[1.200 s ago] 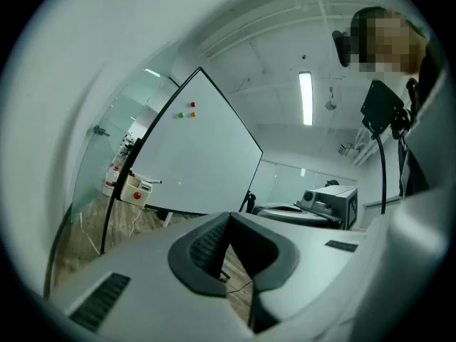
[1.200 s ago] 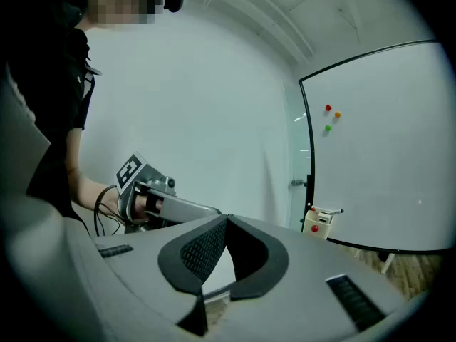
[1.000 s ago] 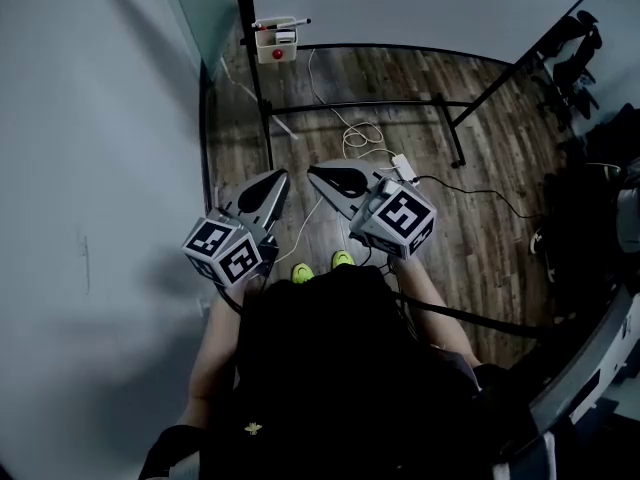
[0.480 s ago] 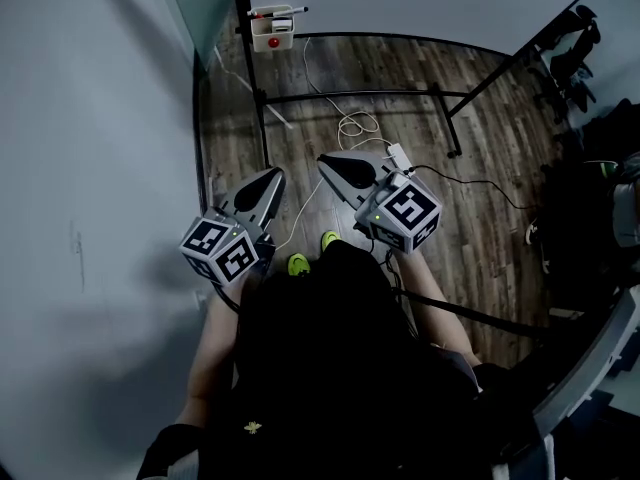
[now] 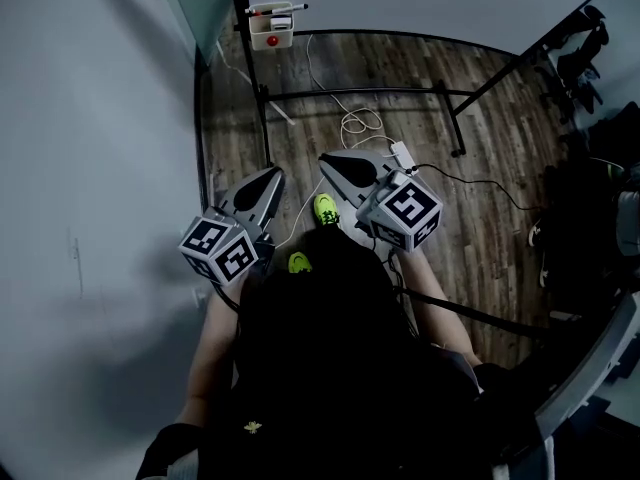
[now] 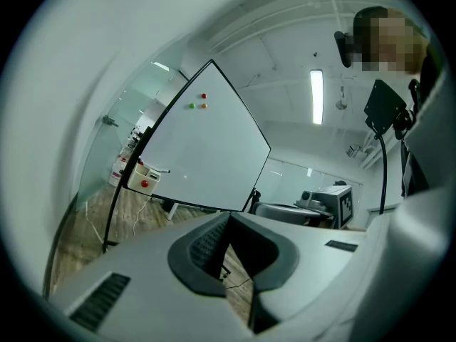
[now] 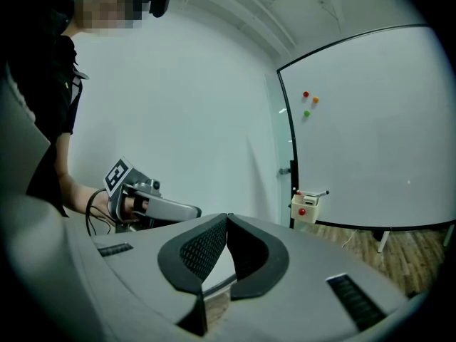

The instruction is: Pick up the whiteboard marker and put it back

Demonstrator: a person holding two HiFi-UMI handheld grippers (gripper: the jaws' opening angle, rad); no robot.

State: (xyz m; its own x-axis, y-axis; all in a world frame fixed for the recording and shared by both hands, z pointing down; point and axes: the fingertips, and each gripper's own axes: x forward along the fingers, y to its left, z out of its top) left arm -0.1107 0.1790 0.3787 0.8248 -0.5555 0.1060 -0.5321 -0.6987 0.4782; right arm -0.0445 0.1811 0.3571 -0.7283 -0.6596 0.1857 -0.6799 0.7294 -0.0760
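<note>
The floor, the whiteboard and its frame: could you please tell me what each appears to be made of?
Floor: wood or wood-look laminate, matt; plank seams and brown grain show.
Whiteboard: smooth, glossy white panel, probably coated steel, since small coloured dots, perhaps magnets, cling to it.
Frame: thin black tube, likely painted metal.

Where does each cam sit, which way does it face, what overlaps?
Head view: on the person's head, steeply down at the floor; shows forearms, left gripper, right gripper.
Left gripper view: on the left gripper, along its shut jaws at the whiteboard; right gripper at right.
Right gripper view: on the right gripper, along its shut jaws toward the whiteboard; left hand at left.
Shared: all see the whiteboard and the box at its corner.
</note>
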